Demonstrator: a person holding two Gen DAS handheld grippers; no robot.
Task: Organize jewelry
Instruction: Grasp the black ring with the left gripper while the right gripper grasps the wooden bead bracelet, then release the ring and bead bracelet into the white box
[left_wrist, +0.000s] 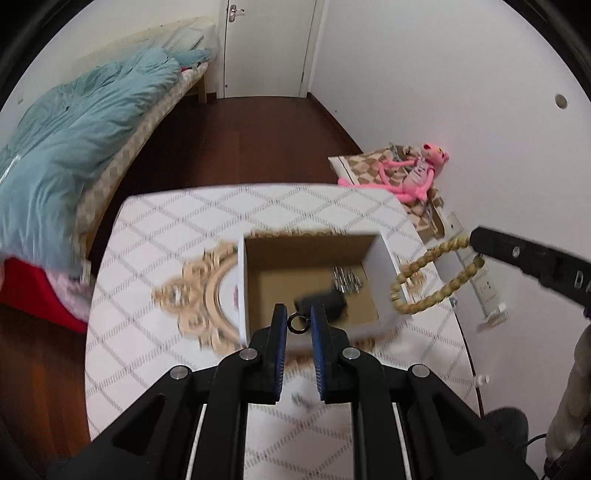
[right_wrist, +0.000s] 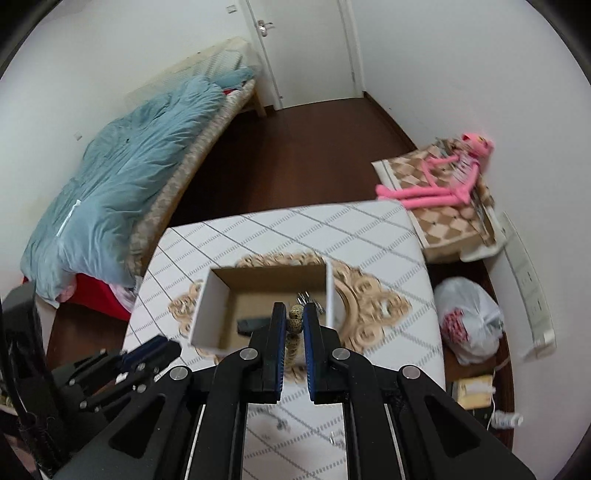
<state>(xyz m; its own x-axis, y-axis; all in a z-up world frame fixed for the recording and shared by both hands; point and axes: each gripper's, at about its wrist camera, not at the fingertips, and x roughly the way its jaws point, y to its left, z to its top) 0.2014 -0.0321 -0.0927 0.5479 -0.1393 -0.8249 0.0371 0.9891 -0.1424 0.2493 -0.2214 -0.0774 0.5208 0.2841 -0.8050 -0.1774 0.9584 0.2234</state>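
An open cardboard box (left_wrist: 384, 266) with white outer walls stands on a gold-framed mirror (left_wrist: 207, 291) on the table. Inside lie a silver jewelry piece (left_wrist: 346, 281) and a dark object (left_wrist: 323, 301). My left gripper (left_wrist: 299, 321) is shut on a small dark ring (left_wrist: 297, 322) above the box's near edge. My right gripper (right_wrist: 294, 317) is shut on a beige beaded bracelet (right_wrist: 294, 325); in the left wrist view the bracelet (left_wrist: 436, 277) hangs as a loop from the right gripper (left_wrist: 476, 240) beside the box's right wall. The box (right_wrist: 205, 306) shows in the right wrist view too.
The table has a white diamond-pattern cloth (left_wrist: 184, 221). Small metal bits (right_wrist: 282, 424) lie on it near me. A bed with a blue quilt (left_wrist: 74, 140) is left. A pink plush toy (left_wrist: 417, 173) on a box and a white plastic bag (right_wrist: 469, 321) are right.
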